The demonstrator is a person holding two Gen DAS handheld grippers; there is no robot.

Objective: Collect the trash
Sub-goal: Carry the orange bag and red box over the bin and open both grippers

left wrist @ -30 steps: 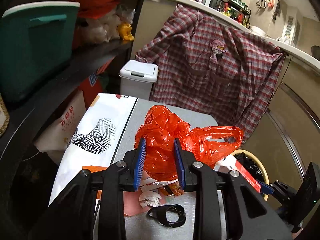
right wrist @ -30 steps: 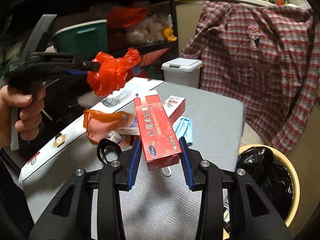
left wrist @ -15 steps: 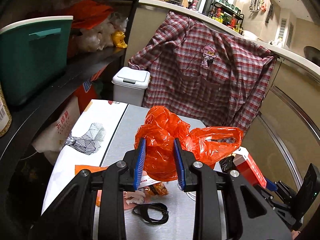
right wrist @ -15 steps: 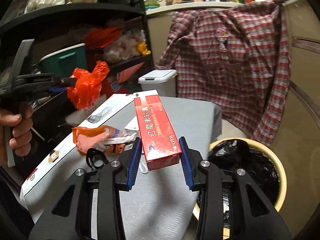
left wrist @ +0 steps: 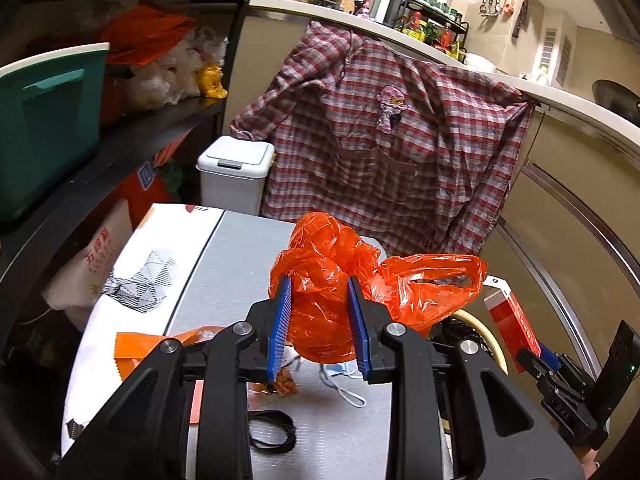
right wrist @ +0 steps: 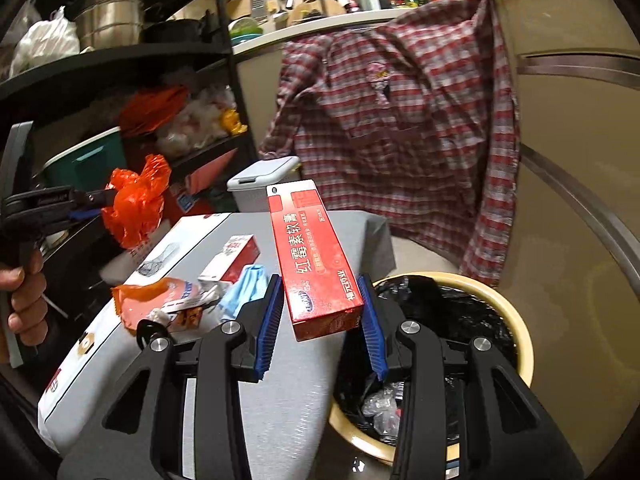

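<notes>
My right gripper (right wrist: 320,312) pinches a red carton (right wrist: 312,256) printed 红霉素软膏, held beside the black-lined bin (right wrist: 516,320). My left gripper (left wrist: 320,316) squeezes a crumpled orange bag (left wrist: 332,280) above the bench (left wrist: 240,248). Beyond hangs a plaid shirt (left wrist: 380,140).

The right gripper (right wrist: 320,312), clamped on the red carton (right wrist: 312,256), has swung away from the middle of the grey table (right wrist: 280,420) toward the cream bin with its black liner (right wrist: 516,344), so the carton's near end now hangs at the table's edge beside the bin's rim. The left gripper (left wrist: 320,320), clamped on the crumpled orange bag (left wrist: 332,280), has drifted the same way, and from its side the bin's rim (left wrist: 480,332) and the carton (left wrist: 508,316) now show closer beyond the bag.
</notes>
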